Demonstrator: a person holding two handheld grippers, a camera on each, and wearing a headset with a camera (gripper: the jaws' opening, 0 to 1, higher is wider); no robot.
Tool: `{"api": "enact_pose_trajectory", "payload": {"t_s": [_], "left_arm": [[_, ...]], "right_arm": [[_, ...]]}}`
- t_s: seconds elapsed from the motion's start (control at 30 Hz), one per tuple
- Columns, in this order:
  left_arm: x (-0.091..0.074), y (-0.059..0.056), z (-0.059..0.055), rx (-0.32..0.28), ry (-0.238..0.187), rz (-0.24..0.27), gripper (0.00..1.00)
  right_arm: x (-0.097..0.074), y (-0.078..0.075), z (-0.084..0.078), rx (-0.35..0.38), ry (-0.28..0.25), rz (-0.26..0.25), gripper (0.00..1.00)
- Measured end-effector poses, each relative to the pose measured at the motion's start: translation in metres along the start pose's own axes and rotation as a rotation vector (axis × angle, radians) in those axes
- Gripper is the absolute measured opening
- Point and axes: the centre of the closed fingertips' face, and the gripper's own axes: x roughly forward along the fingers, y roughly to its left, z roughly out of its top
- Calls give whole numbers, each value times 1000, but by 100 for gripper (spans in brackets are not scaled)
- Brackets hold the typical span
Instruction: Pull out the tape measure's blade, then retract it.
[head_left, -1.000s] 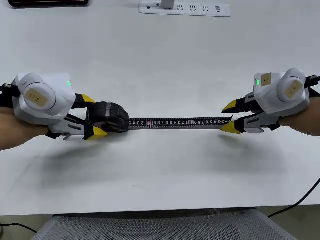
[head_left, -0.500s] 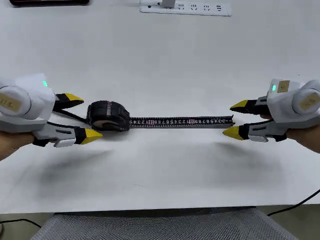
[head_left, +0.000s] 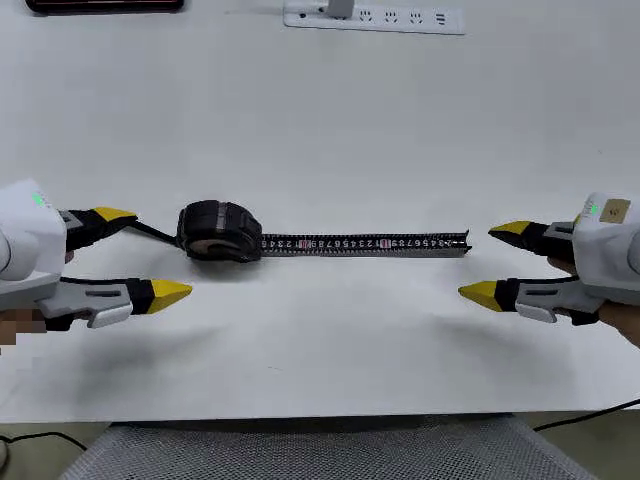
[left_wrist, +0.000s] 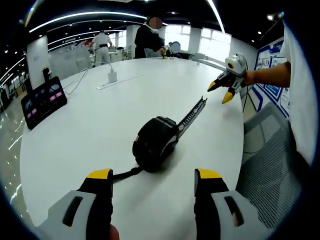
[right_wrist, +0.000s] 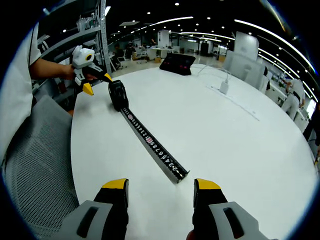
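A black tape measure lies on the white table, its blade pulled out to the right and flat on the surface. My left gripper is open, a short way left of the case and touching nothing. My right gripper is open too, just right of the blade's end hook, apart from it. Each gripper also appears far off in the other's view: right gripper, left gripper.
A white power strip lies at the table's far edge, with a dark tablet at the far left. A mesh chair sits at the near edge. People stand in the background of the left gripper view.
Both grippers have opened and let go, the left off the case and the right off the blade tip. Each has drawn back outward. The tape stays extended on the table.
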Motion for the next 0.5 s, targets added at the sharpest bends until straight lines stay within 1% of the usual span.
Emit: {"api": "enact_pose_trajectory", "payload": {"t_s": [0.1, 0.17, 0.2, 0.27, 0.3, 0.37, 0.4, 0.5], "left_arm": [[-2, -6, -5, -6, -10, 5, 65], [-5, -11, -6, -8, -15, 15, 66], [-5, -13, -7, -14, -22, 12, 68], [-7, -16, -9, -31, -28, 10, 70], [-8, -17, -9, -31, -34, 14, 71], [-10, -17, -10, -38, -42, 22, 72], [-11, -17, -9, -42, -50, 28, 74], [-16, -17, -11, -44, -60, 46, 78]], "right_arm": [[-3, 4, -2, 23, -12, -2, 50], [-4, 7, -3, 17, -15, -16, 53], [-5, 8, -4, 10, -8, -21, 55], [-6, 11, -5, 14, -12, -27, 58], [-7, 12, -5, 22, -20, -29, 58], [-8, 13, -7, 16, -14, -46, 61], [-9, 14, -8, 15, -13, -45, 62], [-11, 17, -8, 33, -32, -54, 65]]}}
